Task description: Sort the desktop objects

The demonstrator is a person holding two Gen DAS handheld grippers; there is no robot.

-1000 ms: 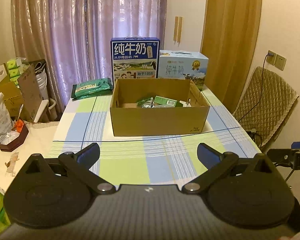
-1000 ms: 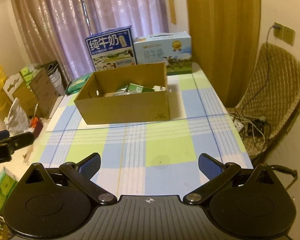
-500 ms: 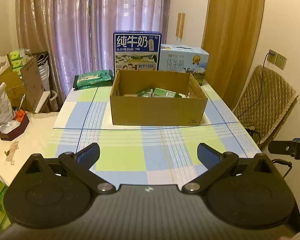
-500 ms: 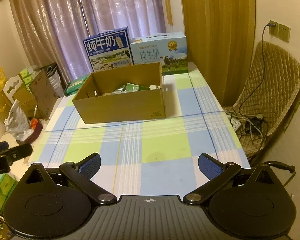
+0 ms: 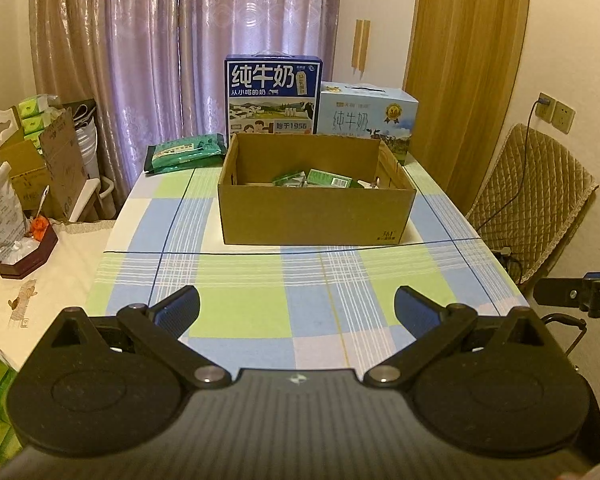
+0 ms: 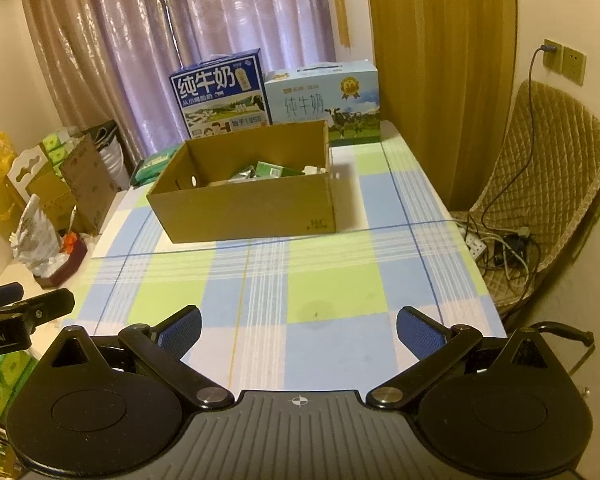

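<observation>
An open cardboard box [image 5: 316,216] [image 6: 252,208] stands on the checked tablecloth [image 5: 260,304] [image 6: 332,292], with green packets [image 5: 320,178] [image 6: 268,170] and other small items inside. My left gripper [image 5: 296,310] hovers open over the table's near end, well short of the box, with nothing between its fingers. My right gripper [image 6: 298,326] is open too and holds nothing, at the near end. Each gripper's tip shows at the edge of the other's view.
Two milk cartons, a dark blue one [image 5: 274,94] [image 6: 222,90] and a light blue one [image 5: 366,118] [image 6: 324,96], stand behind the box. A green wrapped pack [image 5: 186,152] lies at the back left. A quilted chair [image 5: 536,196] [image 6: 552,184] with cables is on the right, clutter on the left.
Both grippers have drawn back and risen, so the box looks smaller and farther. Neither gripper's fingers have moved; both stay open.
</observation>
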